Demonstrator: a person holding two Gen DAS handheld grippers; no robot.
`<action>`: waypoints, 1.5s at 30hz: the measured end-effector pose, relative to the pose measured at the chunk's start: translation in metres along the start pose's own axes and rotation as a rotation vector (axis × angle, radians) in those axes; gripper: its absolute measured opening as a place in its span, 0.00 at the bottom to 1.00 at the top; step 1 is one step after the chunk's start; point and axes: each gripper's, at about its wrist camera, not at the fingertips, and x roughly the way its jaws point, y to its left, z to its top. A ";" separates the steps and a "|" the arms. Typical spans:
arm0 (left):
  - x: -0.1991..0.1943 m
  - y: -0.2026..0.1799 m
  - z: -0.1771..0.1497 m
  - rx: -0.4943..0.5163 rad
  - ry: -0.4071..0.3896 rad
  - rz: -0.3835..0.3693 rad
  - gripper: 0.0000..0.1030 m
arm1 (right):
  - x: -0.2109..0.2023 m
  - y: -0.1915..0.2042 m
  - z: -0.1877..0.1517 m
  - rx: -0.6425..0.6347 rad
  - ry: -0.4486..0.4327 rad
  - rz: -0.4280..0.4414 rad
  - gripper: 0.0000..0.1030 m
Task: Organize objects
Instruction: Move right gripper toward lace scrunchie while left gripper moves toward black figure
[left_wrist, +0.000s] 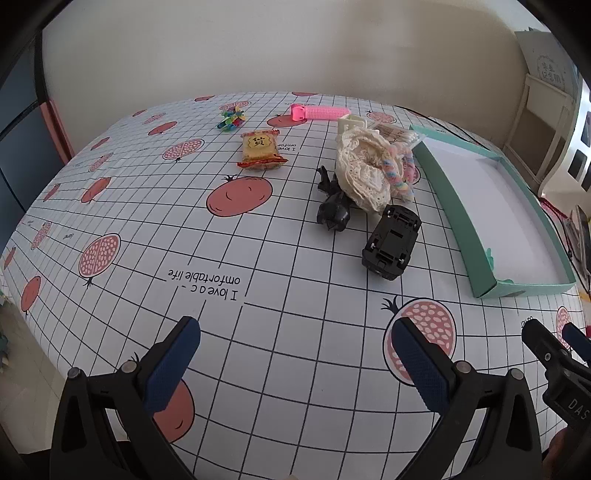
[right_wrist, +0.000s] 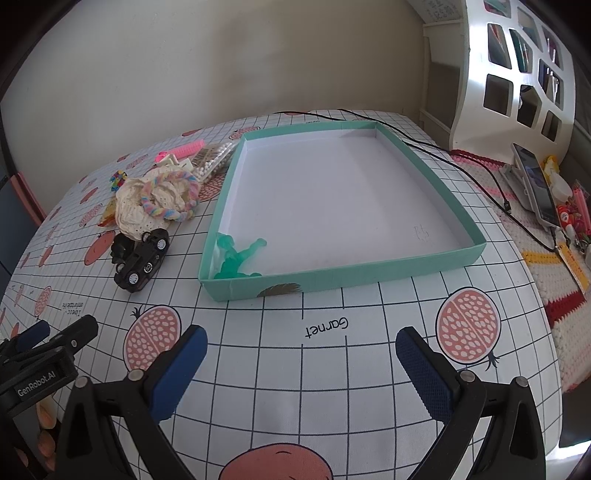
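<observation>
While both grippers, left (left_wrist: 295, 354) and right (right_wrist: 301, 363), hover with jaws spread and empty, the car (left_wrist: 391, 242) lies nearest the tray (right_wrist: 332, 278), likely the easiest next pick.

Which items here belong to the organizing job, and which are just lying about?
Job:
teal box
green figure
toy car
black figure
lace scrunchie
snack packet

Lying about:
phone
black cable
white shelf

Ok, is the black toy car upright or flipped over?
Flipped. The black toy car shows its chassis underside in the left wrist view; in the right wrist view its wheels point sideways and up.
</observation>
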 end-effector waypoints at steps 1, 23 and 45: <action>0.000 0.001 0.000 -0.004 0.000 -0.001 1.00 | 0.000 0.000 0.000 0.000 0.000 0.000 1.00; -0.028 0.024 0.067 -0.128 -0.026 -0.098 1.00 | -0.030 0.039 0.059 -0.102 0.002 0.043 1.00; 0.011 0.053 0.183 -0.168 0.055 0.055 1.00 | 0.052 0.119 0.138 -0.198 0.213 0.201 0.95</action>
